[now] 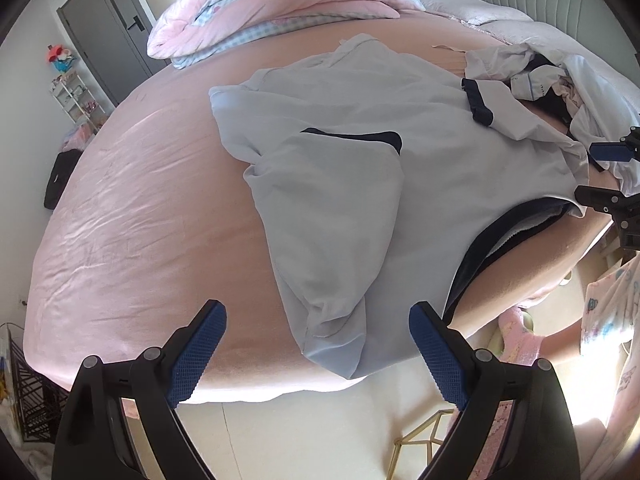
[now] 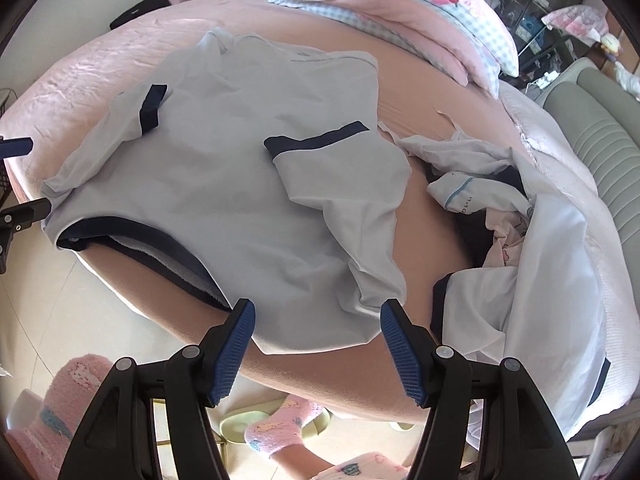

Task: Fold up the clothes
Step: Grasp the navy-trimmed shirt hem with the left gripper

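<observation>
A pale blue sweatshirt (image 1: 352, 184) with navy cuffs and a navy neckband lies spread on the pink bed (image 1: 132, 216), both sleeves folded in over its body. In the right wrist view the same sweatshirt (image 2: 224, 184) fills the middle, its neckband at the bed's near edge. My left gripper (image 1: 318, 322) hovers open above the shoulder corner at the bed edge, touching nothing. My right gripper (image 2: 318, 314) is open too, just over the other shoulder corner. Each gripper shows at the edge of the other's view: the right gripper (image 1: 600, 172) and the left gripper (image 2: 28, 172).
A heap of white and dark clothes (image 2: 500, 208) lies beside the sweatshirt toward the padded headboard (image 2: 600, 132). A folded pink and checked quilt (image 1: 272, 4) sits at the bed's far side. A person's feet in pink socks (image 2: 280, 428) stand on the floor below.
</observation>
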A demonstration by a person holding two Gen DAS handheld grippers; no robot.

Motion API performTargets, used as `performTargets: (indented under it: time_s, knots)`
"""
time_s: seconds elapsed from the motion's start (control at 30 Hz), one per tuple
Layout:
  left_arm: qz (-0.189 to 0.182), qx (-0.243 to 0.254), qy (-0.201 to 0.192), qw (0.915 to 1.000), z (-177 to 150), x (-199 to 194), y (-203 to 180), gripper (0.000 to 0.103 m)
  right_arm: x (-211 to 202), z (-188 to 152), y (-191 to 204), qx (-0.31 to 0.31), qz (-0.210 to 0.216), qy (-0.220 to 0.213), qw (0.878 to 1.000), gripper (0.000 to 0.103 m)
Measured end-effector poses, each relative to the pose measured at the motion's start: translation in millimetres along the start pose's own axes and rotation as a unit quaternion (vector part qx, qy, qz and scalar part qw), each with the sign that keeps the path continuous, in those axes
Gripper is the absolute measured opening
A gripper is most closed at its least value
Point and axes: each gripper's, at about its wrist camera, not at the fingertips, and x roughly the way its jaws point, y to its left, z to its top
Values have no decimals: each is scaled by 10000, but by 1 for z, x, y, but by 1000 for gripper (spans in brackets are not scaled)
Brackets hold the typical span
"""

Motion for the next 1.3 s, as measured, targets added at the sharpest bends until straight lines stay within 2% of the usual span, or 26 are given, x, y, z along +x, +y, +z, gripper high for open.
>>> performTargets:
  time_s: [0.13, 0.23, 0.43, 0.6, 0.73, 0.83, 0.97, 1.13, 1.3]
  knots:
    - [-22, 247, 70, 9997, -2, 2, -7, 93, -5, 3, 26, -732, -373, -162, 9965, 65]
    - [-31, 557, 16, 9984, -7, -1, -13, 93, -7, 4, 54, -1440, -546, -452, 9870, 65]
    - [94, 1421, -177, 9896, -21, -7, -20, 93, -1, 1, 108, -2837, -1086, -882, 9487, 65]
    - [-1, 1846, -194, 9826, -34, -5, -19, 93, 0, -5, 138, -3395, -950, -1052, 9299, 65]
    - [114, 2071, -173, 9781, -46, 0, -18, 93, 2, -14, 160, -3853, -1109, -1242, 9076, 65]
    - [263, 2142, -143, 9763, -53, 7, -15, 93, 4, -10, 168, -3935, -1149, -1335, 9023, 65]
    - [250, 1982, -305, 9794, -53, 12, -9, 93, 6, -5, 179, -4038, -1198, -1454, 8952, 65]
    - [360, 1877, -495, 9803, -48, 20, -5, 93, 8, 1, 182, -4025, -1221, -1473, 8952, 65]
    - [391, 2125, -652, 9742, -50, 26, -8, 93, 8, 0, 181, -4003, -1247, -1429, 8966, 65]
